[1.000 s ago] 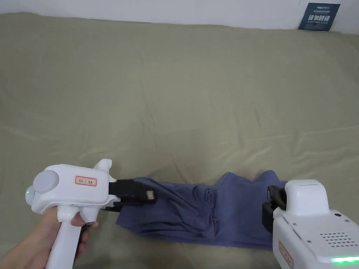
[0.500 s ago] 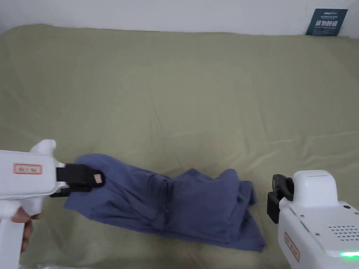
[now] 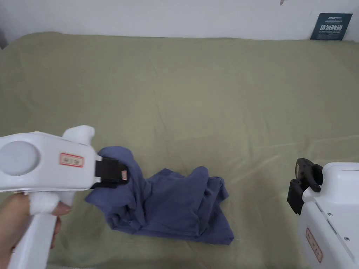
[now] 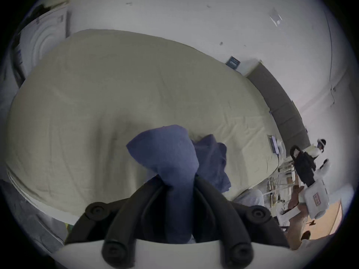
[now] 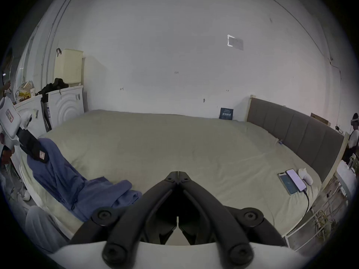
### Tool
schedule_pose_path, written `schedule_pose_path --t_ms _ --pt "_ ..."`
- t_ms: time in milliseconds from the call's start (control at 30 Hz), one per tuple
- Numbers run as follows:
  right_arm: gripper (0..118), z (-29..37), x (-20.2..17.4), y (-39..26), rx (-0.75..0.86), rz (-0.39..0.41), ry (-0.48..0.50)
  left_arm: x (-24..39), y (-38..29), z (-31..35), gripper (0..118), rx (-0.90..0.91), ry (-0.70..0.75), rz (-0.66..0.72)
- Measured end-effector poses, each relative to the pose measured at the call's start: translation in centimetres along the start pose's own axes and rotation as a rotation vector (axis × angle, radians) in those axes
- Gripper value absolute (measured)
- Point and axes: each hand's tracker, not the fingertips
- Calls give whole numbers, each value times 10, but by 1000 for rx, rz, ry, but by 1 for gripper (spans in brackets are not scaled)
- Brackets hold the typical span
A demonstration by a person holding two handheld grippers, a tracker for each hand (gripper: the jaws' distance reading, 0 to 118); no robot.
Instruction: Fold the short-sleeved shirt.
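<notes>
The blue short-sleeved shirt [image 3: 175, 206] lies crumpled near the front edge of the olive bed sheet [image 3: 210, 105]. Its left end is raised off the sheet. My left gripper [image 3: 122, 174] is shut on that raised end. In the left gripper view a bunch of the shirt [image 4: 171, 153] runs down between the jaws of the left gripper [image 4: 177, 179]. My right gripper [image 3: 300, 177] hovers to the right of the shirt, apart from it. In the right gripper view the right gripper [image 5: 177, 173] has its jaws shut with nothing between them. The shirt [image 5: 64, 180] hangs there from the left gripper [image 5: 41, 155].
A dark blue sign [image 3: 331, 21] leans on the wall at the back right. Two phones [image 5: 291, 181] lie on the sheet near the grey headboard [image 5: 291, 125]. A white washing machine [image 5: 66, 104] stands past the bed's left end. Another person [image 5: 354, 135] stands far off.
My left gripper has lifted the shirt's left end and carried it right, bunching the cloth. My right gripper has drawn away from the shirt's right edge to the right.
</notes>
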Motion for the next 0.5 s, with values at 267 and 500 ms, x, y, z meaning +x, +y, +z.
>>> schedule_pose_path --t_ms 267,500 --pt "0 3 11 -5 -11 -12 -27 87 5 -94 15 -113 85 -154" --pt "0 3 22 -9 -31 -32 -48 111 -14 -163 118 -177 26 -167"
